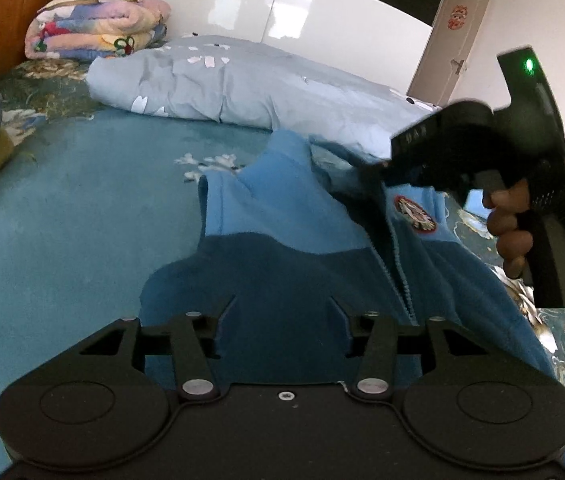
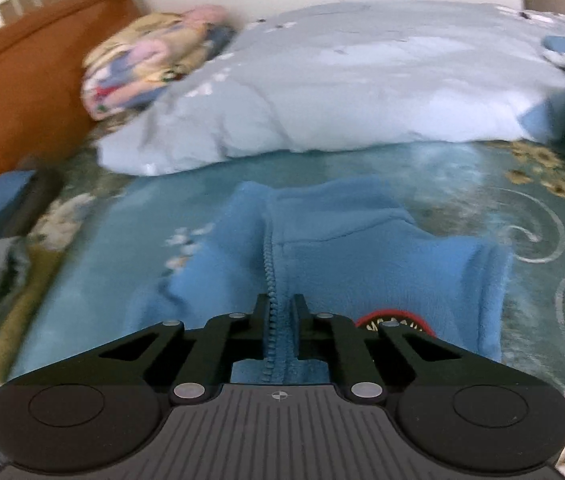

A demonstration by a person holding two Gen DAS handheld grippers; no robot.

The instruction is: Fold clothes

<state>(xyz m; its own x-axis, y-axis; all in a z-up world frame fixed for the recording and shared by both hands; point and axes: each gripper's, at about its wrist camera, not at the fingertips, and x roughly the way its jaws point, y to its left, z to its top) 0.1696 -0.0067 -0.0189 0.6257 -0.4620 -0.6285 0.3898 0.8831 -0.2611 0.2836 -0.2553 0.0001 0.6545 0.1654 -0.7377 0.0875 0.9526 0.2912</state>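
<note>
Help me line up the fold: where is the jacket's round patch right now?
In the left wrist view the round patch sits right of the zipper on the blue jacket, just below the right gripper.

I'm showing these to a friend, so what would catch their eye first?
A blue fleece jacket lying on the teal bedspread, its zipper pinched in the right hand-held gripper. Behind it a pale grey quilt, with a folded flowery blanket in the far left corner.
</note>
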